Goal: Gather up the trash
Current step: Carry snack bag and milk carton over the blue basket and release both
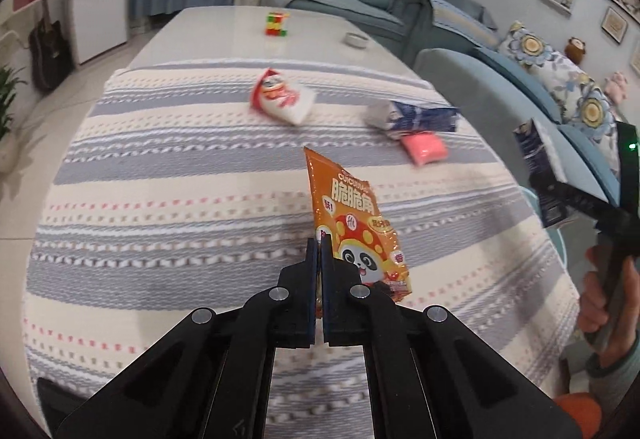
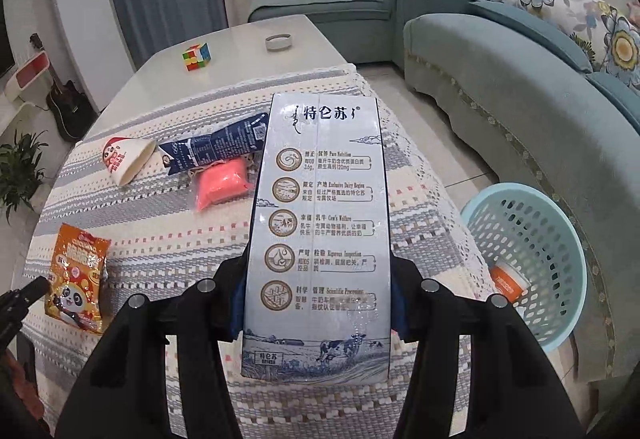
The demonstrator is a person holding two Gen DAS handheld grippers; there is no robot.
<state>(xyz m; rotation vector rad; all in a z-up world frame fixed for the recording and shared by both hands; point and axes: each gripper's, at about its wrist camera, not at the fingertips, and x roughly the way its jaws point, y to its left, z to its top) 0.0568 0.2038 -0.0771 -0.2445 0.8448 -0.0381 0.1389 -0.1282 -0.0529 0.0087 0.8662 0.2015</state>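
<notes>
My left gripper [image 1: 320, 243] is shut on the lower edge of an orange snack bag [image 1: 352, 215] with a panda print, held upright just above the striped tablecloth [image 1: 160, 199]. The right wrist view shows that bag [image 2: 76, 275] at the lower left. My right gripper [image 2: 320, 279] is shut on a tall white-and-blue milk carton [image 2: 320, 219], its pads pressing both sides. On the cloth lie a red-and-white paper cup [image 2: 124, 159], a crushed blue carton [image 2: 216, 147] and a pink packet [image 2: 222, 183]. A light blue basket [image 2: 576, 279] stands on the floor to the right.
An orange cup [image 2: 508, 279] lies inside the basket. A colour cube [image 2: 196, 57] and a white round lid [image 2: 278, 41] sit on the bare far end of the table. A teal sofa [image 2: 520, 99] runs close along the right side. A person's hand [image 1: 608, 299] grips the right tool.
</notes>
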